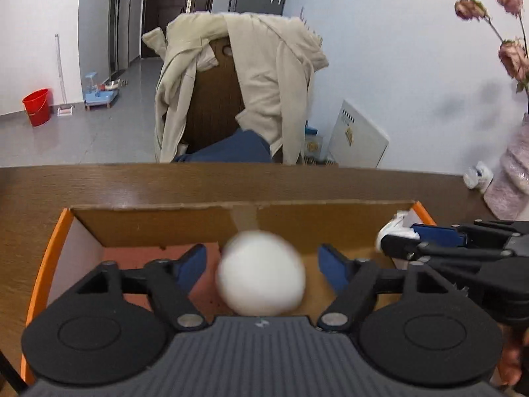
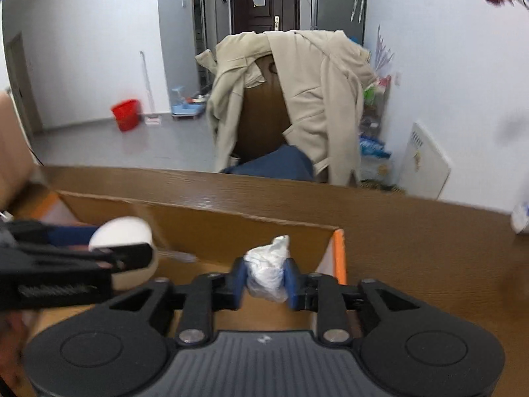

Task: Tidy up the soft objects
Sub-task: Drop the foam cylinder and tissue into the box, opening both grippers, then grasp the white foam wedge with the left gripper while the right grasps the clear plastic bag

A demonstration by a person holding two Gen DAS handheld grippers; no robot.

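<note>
Left gripper [image 1: 261, 266] jaws stood apart around the light, squashy white ball [image 1: 261, 273] over the cardboard box [image 1: 158, 228]; right gripper [image 2: 266, 281] jaws flanked a crinkly plastic-wrapped wad [image 2: 267, 271], contact unclear, mid-body hold best.

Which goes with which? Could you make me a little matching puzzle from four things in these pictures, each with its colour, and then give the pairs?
Things:
1. ball between the left gripper's fingers
2. bucket on the floor
3. coat draped over the chair
4. edge of the cardboard box

Colours:
A. orange
B. beige
C. white
D. red

Pairs: 1-C, 2-D, 3-B, 4-A
</note>
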